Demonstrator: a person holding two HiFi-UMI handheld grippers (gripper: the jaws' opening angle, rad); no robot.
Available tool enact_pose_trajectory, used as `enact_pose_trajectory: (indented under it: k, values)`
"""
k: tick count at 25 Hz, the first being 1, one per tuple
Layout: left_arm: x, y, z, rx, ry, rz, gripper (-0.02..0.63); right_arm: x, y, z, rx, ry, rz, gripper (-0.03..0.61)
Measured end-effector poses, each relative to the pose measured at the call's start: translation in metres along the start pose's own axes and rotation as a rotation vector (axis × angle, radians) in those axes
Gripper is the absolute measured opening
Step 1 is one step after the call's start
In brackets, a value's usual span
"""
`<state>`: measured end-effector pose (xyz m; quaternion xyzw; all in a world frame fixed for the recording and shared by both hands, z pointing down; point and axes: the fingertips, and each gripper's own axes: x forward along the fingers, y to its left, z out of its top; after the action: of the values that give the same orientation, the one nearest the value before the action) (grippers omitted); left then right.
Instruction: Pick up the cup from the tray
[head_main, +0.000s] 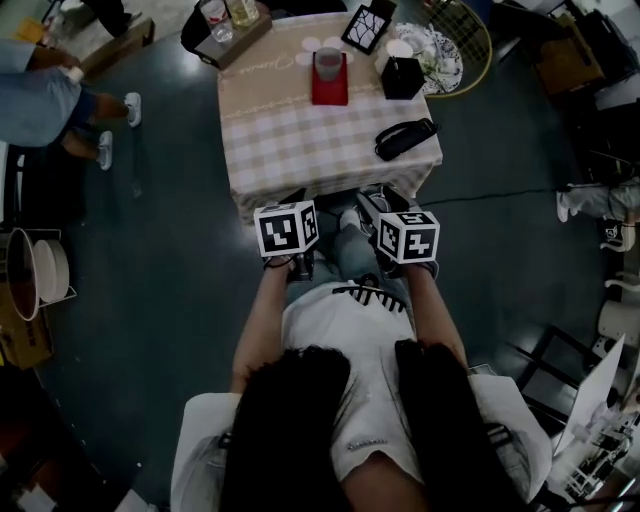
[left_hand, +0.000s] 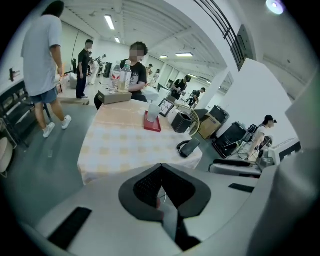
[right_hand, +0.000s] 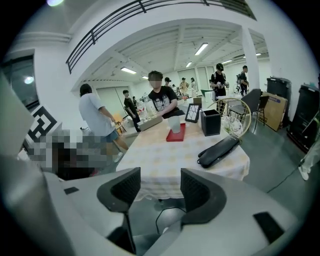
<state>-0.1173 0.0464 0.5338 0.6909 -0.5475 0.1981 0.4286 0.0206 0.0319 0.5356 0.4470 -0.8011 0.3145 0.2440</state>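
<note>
A translucent cup (head_main: 328, 62) stands on a small red tray (head_main: 329, 88) at the far side of a table with a checked cloth (head_main: 300, 140). Both grippers are held low in front of the near table edge, well short of the cup. The left gripper (head_main: 297, 197) is shut, its pads meeting at the tips with nothing between them (left_hand: 161, 181). The right gripper (head_main: 375, 200) is open and empty (right_hand: 160, 187). Beyond the jaws, the cup (left_hand: 153, 112) and tray (left_hand: 152, 125) show in the left gripper view, and the cup (right_hand: 174, 124) and tray (right_hand: 176, 134) in the right gripper view.
A black box (head_main: 402, 77), a patterned plate (head_main: 438, 55) and a framed picture (head_main: 366, 27) stand right of the tray. A black pouch (head_main: 405, 138) lies near the table's right edge. A box with bottles (head_main: 232, 25) sits at the far left corner. People stand around the table.
</note>
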Motion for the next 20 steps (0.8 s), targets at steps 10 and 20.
enact_pose_trajectory:
  k: [10, 20]
  values:
    - [0.023, 0.022, 0.03, 0.0, 0.002, 0.026, 0.005, 0.04, 0.012, 0.03, -0.074, -0.02, 0.027, 0.236]
    - [0.064, 0.031, 0.084, 0.009, 0.017, 0.07, 0.005, 0.096, -0.007, 0.099, -0.114, -0.049, 0.088, 0.26]
